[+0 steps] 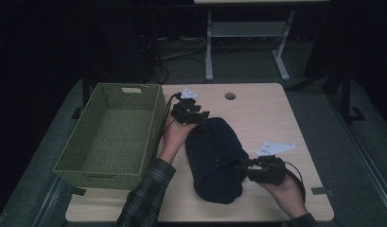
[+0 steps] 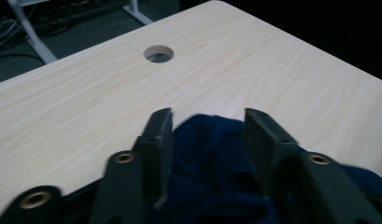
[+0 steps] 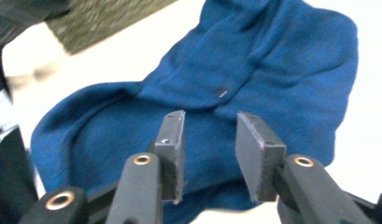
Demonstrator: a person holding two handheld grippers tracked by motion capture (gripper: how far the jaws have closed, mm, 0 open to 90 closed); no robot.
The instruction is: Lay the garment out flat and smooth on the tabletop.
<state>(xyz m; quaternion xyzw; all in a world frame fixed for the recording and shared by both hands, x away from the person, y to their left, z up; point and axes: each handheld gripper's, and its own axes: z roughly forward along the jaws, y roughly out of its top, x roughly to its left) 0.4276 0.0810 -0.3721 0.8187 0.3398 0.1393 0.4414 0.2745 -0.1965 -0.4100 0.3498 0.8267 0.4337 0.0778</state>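
Observation:
A dark blue knitted garment (image 1: 215,158) lies bunched on the wooden table (image 1: 267,113), between my two grippers. My left gripper (image 1: 200,116) is at the garment's far end, next to the basket. In the left gripper view its jaws (image 2: 209,114) stand apart with the blue cloth (image 2: 212,158) lying between and under them, not pinched. My right gripper (image 1: 241,165) is at the garment's near right side. In the right gripper view its jaws (image 3: 211,116) are open just above the cloth (image 3: 272,60), near a small dark button (image 3: 221,92).
A green woven basket (image 1: 153,123) with nothing in it stands at the table's left, close beside my left hand. A round cable hole (image 1: 230,96) sits near the far edge. Bare tabletop lies to the right of the garment and beyond it.

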